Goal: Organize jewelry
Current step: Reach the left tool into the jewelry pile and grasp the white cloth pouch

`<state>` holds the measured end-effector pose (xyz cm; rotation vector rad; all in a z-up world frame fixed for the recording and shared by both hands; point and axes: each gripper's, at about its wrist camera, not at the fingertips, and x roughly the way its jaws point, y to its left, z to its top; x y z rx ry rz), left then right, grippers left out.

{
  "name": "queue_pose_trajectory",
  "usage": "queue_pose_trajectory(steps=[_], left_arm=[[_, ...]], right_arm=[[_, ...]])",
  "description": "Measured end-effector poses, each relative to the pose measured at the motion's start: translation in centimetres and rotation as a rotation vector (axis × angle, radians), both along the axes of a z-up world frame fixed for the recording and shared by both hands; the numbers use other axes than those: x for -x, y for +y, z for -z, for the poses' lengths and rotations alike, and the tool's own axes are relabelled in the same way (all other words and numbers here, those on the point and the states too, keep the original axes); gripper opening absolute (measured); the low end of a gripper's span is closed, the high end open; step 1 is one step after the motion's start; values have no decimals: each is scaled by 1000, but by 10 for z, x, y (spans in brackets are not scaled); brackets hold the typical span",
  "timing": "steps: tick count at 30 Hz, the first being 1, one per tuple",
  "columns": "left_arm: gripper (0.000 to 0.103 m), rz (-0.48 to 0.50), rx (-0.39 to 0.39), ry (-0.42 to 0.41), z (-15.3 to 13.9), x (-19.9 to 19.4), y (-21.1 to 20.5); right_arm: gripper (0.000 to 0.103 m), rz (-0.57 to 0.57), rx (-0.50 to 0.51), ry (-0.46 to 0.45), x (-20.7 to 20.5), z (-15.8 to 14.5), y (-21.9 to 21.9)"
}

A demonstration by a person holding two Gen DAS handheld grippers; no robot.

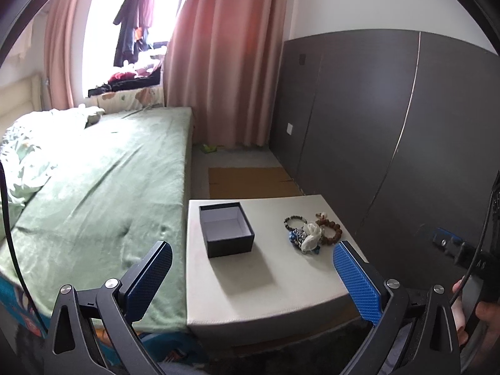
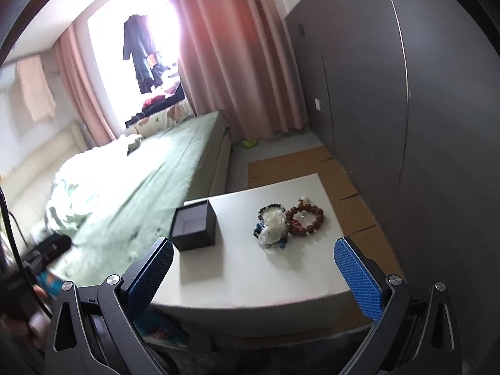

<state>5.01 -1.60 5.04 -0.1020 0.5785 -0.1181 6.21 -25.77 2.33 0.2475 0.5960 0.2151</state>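
Observation:
An open dark box (image 1: 226, 229) with a pale lining stands on the left part of a white table (image 1: 275, 281); it also shows in the right wrist view (image 2: 194, 225). A pile of jewelry (image 1: 312, 232) lies to its right: a brown bead bracelet (image 2: 307, 215), a dark bead bracelet (image 2: 271, 210), a white flower piece (image 2: 272, 222) and blue beads. My left gripper (image 1: 253, 251) is open and empty, above the table's near half. My right gripper (image 2: 253, 248) is open and empty, short of the pile.
A bed with a green sheet (image 1: 103, 181) runs along the table's left side. A dark wardrobe wall (image 1: 390, 125) stands to the right. Flat cardboard (image 1: 250, 181) lies on the floor beyond the table. Pink curtains (image 1: 225, 56) hang at the back.

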Motion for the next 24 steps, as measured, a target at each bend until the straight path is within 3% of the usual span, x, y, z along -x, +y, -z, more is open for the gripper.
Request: queue_pose_trajectory(steps=[9,17,24], left_arm=[[100,85,50,47,15,-70,-20],[79,159,68,125,41,-141,-52],[68,225,54,231,73,-197,-92]], right_arm=[[103,87,-121,95,-77,12,-42],[103,138,-153,182,-136,30,-62],[98,187,-245,226,-160,74,-86]])
